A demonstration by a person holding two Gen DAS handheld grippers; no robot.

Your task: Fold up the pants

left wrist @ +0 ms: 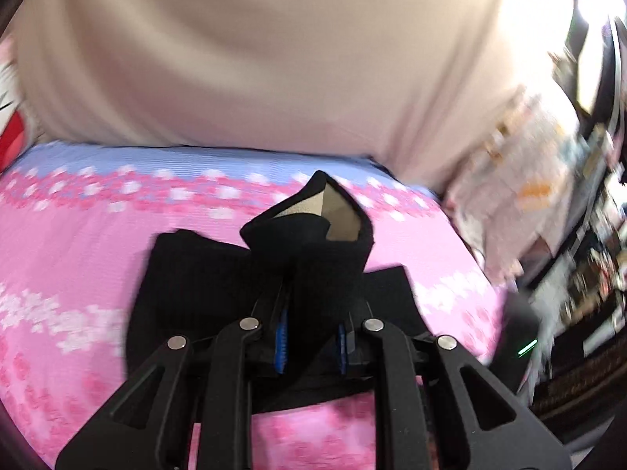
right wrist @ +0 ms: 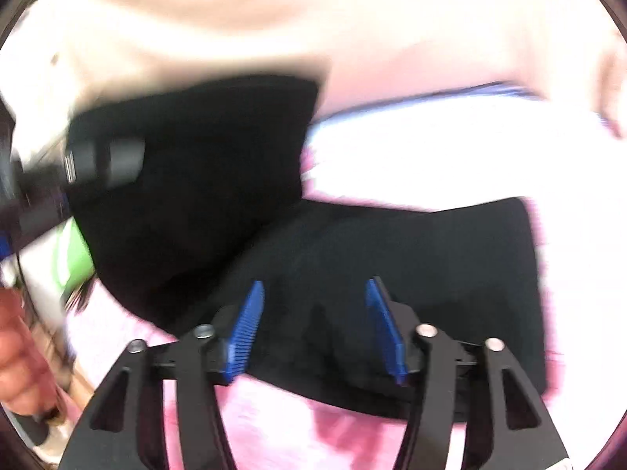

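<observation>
The left hand-held gripper (left wrist: 311, 337) pinches a raised fold of the black pants (left wrist: 203, 274), which lie on the pink bed cover (left wrist: 58, 254) under it. The right hand-held gripper (right wrist: 313, 329) stands wide open over the pants (right wrist: 431, 274), holding nothing.

— Black pants (left wrist: 203, 274): soft matt cloth, faintly ribbed, with a paler beige lining (left wrist: 341, 215) inside the raised fold.
— Bedspread (left wrist: 78, 235): woven cloth too, pink and blue with a blocky white print, finely ridged.
— Left gripper (left wrist: 311, 337) and right gripper (right wrist: 315, 333): matt black plastic arms, shiny round metal rivets, blue ribbed pads (right wrist: 245, 333) looking rubbery.
— Cream garment (left wrist: 254, 58) behind: smooth, soft cloth, softly creased.
</observation>
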